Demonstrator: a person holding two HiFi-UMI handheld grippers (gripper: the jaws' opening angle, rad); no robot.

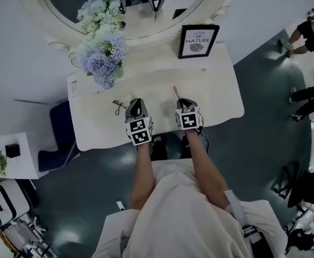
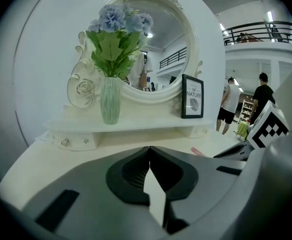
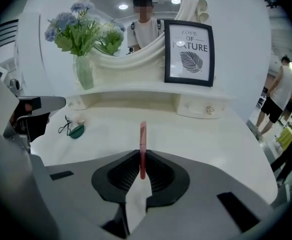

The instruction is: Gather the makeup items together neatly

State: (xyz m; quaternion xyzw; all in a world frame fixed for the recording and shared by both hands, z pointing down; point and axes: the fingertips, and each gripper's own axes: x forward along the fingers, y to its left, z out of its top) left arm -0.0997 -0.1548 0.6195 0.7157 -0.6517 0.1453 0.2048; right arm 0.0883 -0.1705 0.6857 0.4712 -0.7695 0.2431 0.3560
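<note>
My right gripper (image 3: 142, 155) is shut on a slim pink makeup stick (image 3: 143, 138), which points forward over the white dressing table (image 1: 216, 90). In the head view the stick (image 1: 175, 92) juts out ahead of the right gripper (image 1: 185, 103). The left gripper (image 2: 149, 150) has its jaws together with nothing between them; it hovers over the table's front beside the right one (image 1: 136, 104). An eyelash curler with a green grip (image 3: 74, 129) lies on the tabletop to the left, close ahead of the left gripper, next to a small pale round item (image 1: 127, 97).
An oval mirror (image 1: 130, 15) stands at the back of the table. A vase of blue and white flowers (image 1: 100, 52) is at the back left and a framed "Nature" print (image 1: 198, 41) at the back right. People walk on the floor to the right (image 1: 307, 98).
</note>
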